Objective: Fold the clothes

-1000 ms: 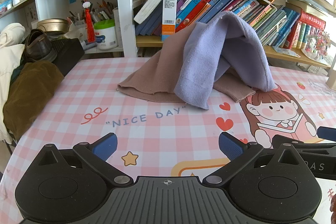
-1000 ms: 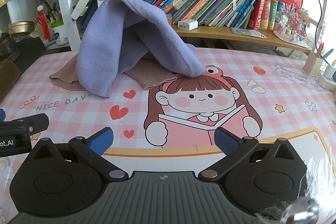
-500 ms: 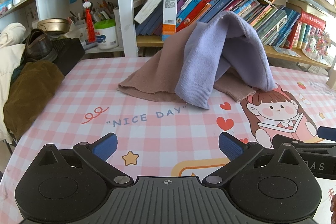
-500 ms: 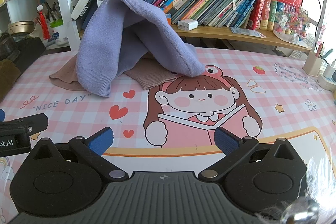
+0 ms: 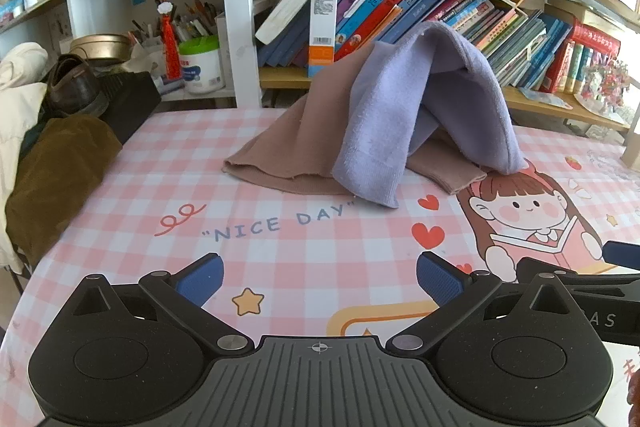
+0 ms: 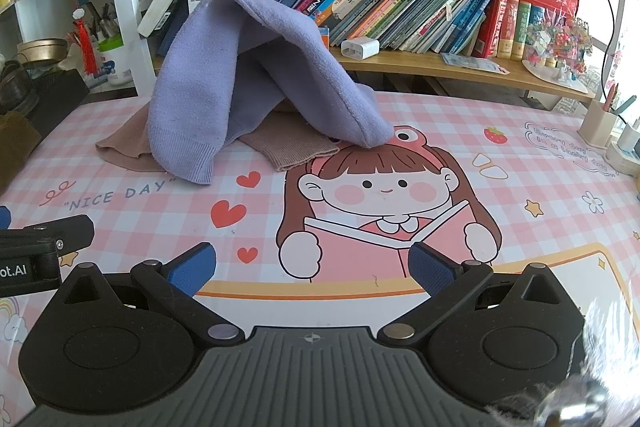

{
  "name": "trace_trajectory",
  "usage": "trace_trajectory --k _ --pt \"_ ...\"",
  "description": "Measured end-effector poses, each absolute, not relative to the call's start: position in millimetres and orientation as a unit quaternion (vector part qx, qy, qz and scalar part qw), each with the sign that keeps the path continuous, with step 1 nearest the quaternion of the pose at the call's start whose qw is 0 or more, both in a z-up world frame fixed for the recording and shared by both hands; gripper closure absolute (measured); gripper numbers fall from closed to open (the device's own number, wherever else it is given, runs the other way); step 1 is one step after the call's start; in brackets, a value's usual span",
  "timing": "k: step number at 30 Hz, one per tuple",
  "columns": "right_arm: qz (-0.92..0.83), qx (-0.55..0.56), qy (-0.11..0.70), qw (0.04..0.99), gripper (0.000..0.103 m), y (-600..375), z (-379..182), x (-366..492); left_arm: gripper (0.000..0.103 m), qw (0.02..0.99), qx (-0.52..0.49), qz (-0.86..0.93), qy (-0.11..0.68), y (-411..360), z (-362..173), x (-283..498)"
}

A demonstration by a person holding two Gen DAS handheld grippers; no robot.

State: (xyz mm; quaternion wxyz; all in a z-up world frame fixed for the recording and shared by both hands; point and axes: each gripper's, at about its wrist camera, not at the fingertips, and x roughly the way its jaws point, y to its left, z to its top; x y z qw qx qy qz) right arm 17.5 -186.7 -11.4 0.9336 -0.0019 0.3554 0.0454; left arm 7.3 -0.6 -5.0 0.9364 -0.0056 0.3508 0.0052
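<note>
Folding not yet begun: lilac sweater [image 5: 432,107] is draped unfolded over tan knit garment [image 5: 292,151], heaped before the bookshelf [image 5: 440,19]; left gripper [image 5: 318,277] and right gripper [image 6: 312,269] are held wide, empty, well short of the bookshelf.

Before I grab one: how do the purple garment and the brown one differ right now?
The purple garment is peaked up like a tent; the brown garment slopes down and spreads flat at its hem. Purple lies on top, brown mostly beneath it. Purple looks fuzzier, brown smoother. Both have ribbed edges, rest on the checked tablecloth, and neither is folded.
</note>
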Motion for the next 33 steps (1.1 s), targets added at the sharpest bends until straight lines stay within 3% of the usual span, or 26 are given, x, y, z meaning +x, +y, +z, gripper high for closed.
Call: trace_trajectory --k 33 --pt "0.062 0.007 0.358 0.932 0.000 -188.3 -14.3 16.0 0.000 0.941 -0.003 -0.002 0.338 -7.2 -2.0 2.3"
